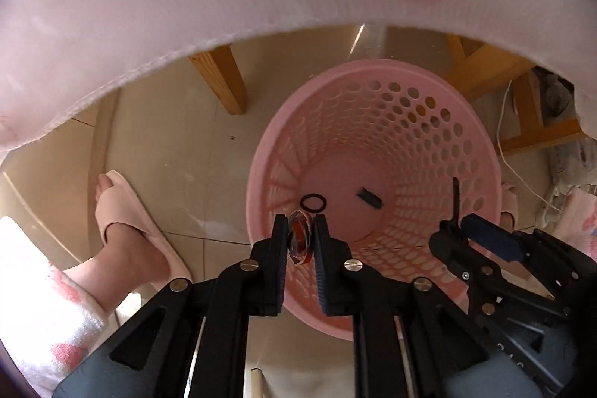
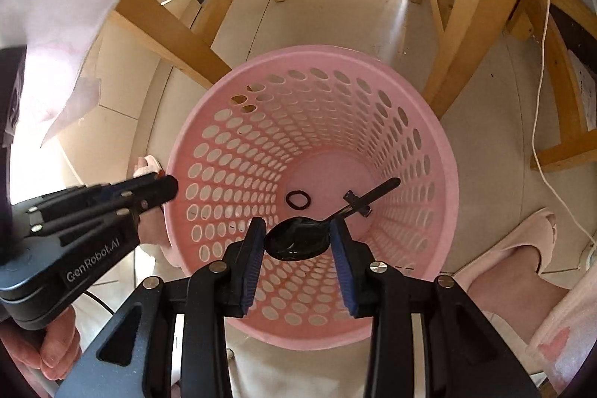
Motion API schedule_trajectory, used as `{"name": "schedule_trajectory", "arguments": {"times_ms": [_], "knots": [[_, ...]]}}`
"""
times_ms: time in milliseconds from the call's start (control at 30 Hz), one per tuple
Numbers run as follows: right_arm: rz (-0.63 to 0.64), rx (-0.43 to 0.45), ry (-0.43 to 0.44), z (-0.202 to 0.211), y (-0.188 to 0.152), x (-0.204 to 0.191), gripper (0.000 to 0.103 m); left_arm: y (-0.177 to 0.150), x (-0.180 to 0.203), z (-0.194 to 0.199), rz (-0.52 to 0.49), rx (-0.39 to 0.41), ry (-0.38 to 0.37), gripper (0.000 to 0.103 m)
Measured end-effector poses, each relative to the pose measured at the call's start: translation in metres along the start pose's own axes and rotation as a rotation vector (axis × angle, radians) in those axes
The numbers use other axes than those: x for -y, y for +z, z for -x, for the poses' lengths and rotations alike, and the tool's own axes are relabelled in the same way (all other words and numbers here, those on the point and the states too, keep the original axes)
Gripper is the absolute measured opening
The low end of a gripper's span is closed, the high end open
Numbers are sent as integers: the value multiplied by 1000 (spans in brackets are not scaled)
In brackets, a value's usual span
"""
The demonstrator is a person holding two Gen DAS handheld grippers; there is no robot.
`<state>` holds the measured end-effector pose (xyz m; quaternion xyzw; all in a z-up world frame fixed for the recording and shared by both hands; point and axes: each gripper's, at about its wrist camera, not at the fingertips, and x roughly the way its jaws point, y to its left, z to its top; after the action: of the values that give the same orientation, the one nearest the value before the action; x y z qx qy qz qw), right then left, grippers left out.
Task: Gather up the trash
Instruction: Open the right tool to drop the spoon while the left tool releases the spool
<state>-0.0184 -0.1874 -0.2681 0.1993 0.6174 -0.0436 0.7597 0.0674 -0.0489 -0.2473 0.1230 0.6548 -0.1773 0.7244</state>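
Tiled floor [image 2: 335,10], wooden legs [image 2: 168,32] behind a pink basket [image 2: 444,152]. Right gripper [image 2: 297,241] pinches a black spoon [image 2: 298,239], handle angled far-right over the basket. Left gripper [image 1: 300,241] clamps a red wrapper [image 1: 299,241], upright.

Pink hole-patterned basket [image 2: 429,152], black spoon [image 2: 298,241], red-brown wrapper [image 1: 300,241], black ring [image 2: 297,200], pale pink slippers [image 1: 127,211].
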Motion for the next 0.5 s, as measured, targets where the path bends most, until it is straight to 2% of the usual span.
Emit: {"name": "schedule_trajectory", "arguments": {"times_ms": [233, 267, 300, 333, 367, 400, 500], "knots": [[-47, -16, 10, -7, 2, 6, 38, -5, 10, -9, -42, -18, -3, 14], [-58, -13, 18, -6, 2, 7, 38, -6, 12, -9, -51, -16, 8, 18], [-67, -12, 26, -6, 2, 7, 39, -7, 13, -9, -59, -16, 22, 31], [-75, -13, 34, -6, 2, 8, 40, -7, 15, -9, -64, -11, 31, 37], [-81, -13, 39, -5, 2, 8, 45, -7, 16, -7, -67, -2, 34, 44], [-83, -11, 36, -4, 3, 8, 52, -7, 16, -6, -66, 0, 35, 43], [-80, 10, 9, 0, 4, 7, 55, -5, 10, -5, -40, -10, 34, 43]]}}
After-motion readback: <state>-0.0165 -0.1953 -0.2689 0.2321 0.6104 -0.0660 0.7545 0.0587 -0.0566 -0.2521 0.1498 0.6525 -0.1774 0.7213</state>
